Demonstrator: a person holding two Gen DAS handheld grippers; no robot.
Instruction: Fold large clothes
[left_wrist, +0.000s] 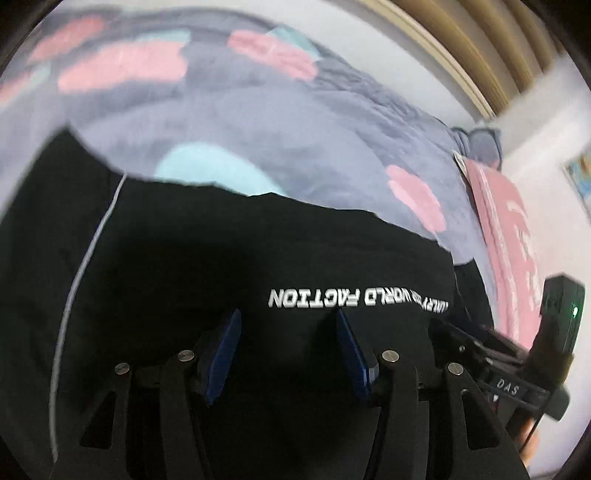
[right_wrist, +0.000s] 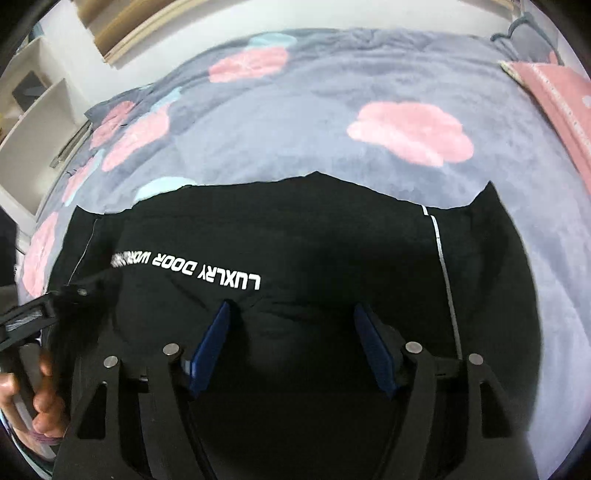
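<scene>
A fleecy grey bedspread with pink and aqua cloud patches carries the black printed-letter garment, spread flat. Above it, left gripper and right gripper hang with jaws apart, apparently holding nothing.

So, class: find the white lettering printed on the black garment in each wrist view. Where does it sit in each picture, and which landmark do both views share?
Left wrist view: the white lettering runs right of centre, just above the right-hand blue pad.
Right wrist view: the white lettering runs left of centre, above the left-hand blue pad.
Shared landmark: the black garment lying on the grey blanket with pink clouds.
</scene>
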